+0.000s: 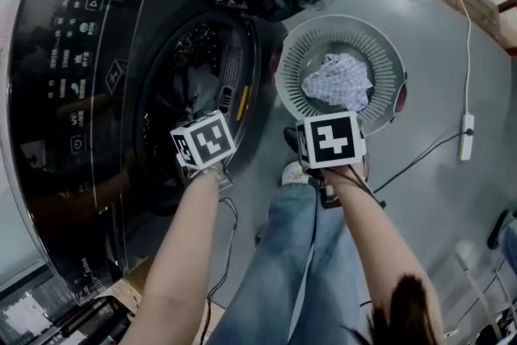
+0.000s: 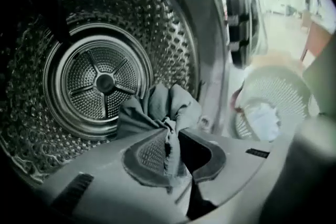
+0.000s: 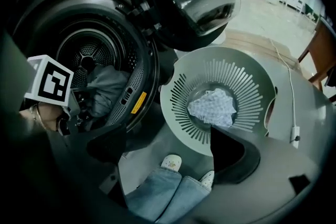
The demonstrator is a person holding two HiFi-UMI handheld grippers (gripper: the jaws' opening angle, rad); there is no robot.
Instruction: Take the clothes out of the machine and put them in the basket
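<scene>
Our left gripper has its fingers clenched on a grey garment at the mouth of the machine. Our right gripper has its fingers released, holding nothing, near the basket, where a white patterned cloth lies. The yellow label on the door rim is too small to read.

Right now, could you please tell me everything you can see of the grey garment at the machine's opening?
The grey garment is a soft, plain dark-grey cloth, crumpled into folds. One fold is pinched between the shut jaws of the left gripper. The rest bunches up just beyond them, in front of the perforated metal drum, near the door opening. Whether it rests on the drum, and what kind of garment it is, cannot be told.
</scene>
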